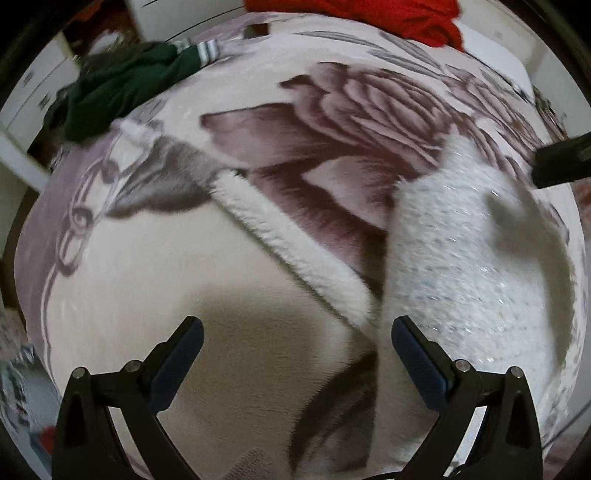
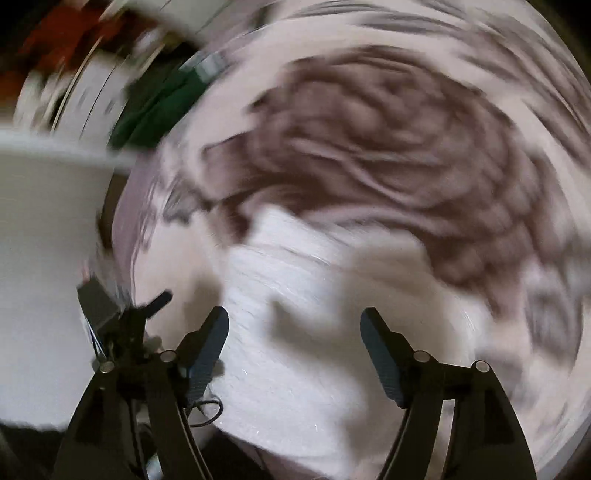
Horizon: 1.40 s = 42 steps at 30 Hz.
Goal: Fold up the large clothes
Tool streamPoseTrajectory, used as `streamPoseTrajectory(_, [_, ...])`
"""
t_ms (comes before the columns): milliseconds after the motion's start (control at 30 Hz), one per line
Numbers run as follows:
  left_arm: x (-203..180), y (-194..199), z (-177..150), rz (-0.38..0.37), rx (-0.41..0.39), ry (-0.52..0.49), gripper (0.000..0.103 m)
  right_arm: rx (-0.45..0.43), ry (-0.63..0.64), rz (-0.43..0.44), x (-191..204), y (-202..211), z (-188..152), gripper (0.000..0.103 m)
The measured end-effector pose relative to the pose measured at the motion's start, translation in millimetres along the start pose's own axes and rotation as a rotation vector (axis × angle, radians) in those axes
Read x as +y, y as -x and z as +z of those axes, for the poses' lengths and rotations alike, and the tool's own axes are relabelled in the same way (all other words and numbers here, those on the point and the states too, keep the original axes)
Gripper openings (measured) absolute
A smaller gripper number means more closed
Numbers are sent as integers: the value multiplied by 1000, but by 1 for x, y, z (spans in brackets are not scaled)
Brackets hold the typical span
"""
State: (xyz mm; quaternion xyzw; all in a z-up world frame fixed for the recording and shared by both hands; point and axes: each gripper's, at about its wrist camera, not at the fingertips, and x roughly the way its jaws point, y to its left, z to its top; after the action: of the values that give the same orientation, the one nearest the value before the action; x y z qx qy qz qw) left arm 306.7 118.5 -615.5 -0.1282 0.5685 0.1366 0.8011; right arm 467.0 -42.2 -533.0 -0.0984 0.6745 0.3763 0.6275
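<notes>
The place reads as a bedroom in a home. A bed (image 1: 110,258) fills most of the left wrist view, covered by a plush cream blanket (image 1: 258,229) printed with a big mauve rose. Loose clothes lie on the bed: a white fuzzy garment (image 1: 461,258) at its right side, a dark green garment (image 1: 122,88) at its far left corner, a red one (image 1: 369,14) at its far edge. Beyond the bed's far left corner stands white furniture (image 1: 40,88) with drawer fronts.

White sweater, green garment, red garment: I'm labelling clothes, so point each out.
White sweater (image 1: 461,258), left wrist view, sparkly knit body.
Green garment (image 1: 122,88), left wrist view, crumpled middle.
Red garment (image 1: 369,14), left wrist view, bunched folds.
</notes>
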Motion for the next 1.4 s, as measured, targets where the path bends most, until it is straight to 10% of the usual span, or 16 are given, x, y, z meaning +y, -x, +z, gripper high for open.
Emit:
streamPoseTrajectory(167, [22, 6, -3, 16, -14, 85, 103, 248, 299, -116, 40, -96, 41, 76])
streamPoseTrajectory(233, [29, 9, -6, 37, -20, 98, 103, 273, 387, -132, 51, -116, 38, 54])
streamPoseTrajectory(400, [45, 10, -14, 50, -16, 125, 103, 442, -408, 292, -8, -125, 40, 20])
streamPoseTrajectory(600, [55, 19, -14, 44, -29, 152, 103, 440, -511, 391, -55, -134, 27, 23])
streamPoseTrajectory(767, [59, 26, -12, 106, -67, 161, 103, 235, -62, 120, 1, -68, 47, 72])
streamPoseTrajectory(1133, [69, -68, -10, 228, 140, 159, 103, 373, 438, -267, 74, -163, 49, 71])
streamPoseTrajectory(1267, [71, -71, -10, 224, 137, 164, 103, 431, 129, -160, 52, -164, 55, 42])
streamPoseTrajectory(1400, [73, -68, -12, 215, 139, 173, 103, 476, -434, 199, -25, -158, 51, 31])
